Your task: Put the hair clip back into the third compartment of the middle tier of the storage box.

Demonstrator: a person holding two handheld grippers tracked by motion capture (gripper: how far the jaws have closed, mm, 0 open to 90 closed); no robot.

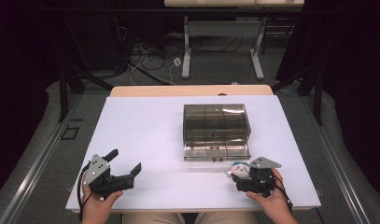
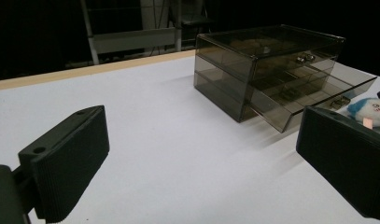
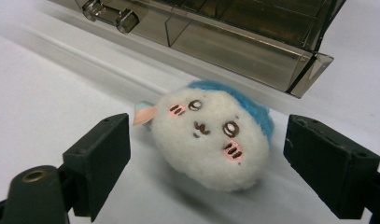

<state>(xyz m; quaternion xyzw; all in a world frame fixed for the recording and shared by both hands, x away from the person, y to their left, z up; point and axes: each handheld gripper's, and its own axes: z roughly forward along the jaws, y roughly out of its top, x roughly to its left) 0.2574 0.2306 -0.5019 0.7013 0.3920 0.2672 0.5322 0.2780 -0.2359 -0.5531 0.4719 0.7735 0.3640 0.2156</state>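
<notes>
A small white plush toy (image 3: pixel 211 140) with a blue cap and a drawn face lies on the white table (image 1: pixel 145 135). It sits just in front of a smoky clear drawer box (image 1: pixel 216 122). The box's bottom drawer (image 1: pixel 217 151) is pulled out. My right gripper (image 3: pixel 211 156) is open, with one jaw on each side of the toy and a gap to each. In the high view the toy (image 1: pixel 238 169) is at the right gripper's (image 1: pixel 240 176) tips. My left gripper (image 1: pixel 126 162) rests near the front left, wide open and holding nothing.
The left gripper view looks across bare table to the drawer box (image 2: pixel 267 65) and the toy (image 2: pixel 372 112) at far right. The drawer's clear front wall (image 3: pixel 234 46) and its handle (image 3: pixel 110 16) stand close behind the toy. The table's wooden far edge (image 1: pixel 192 90) runs beyond the box.
</notes>
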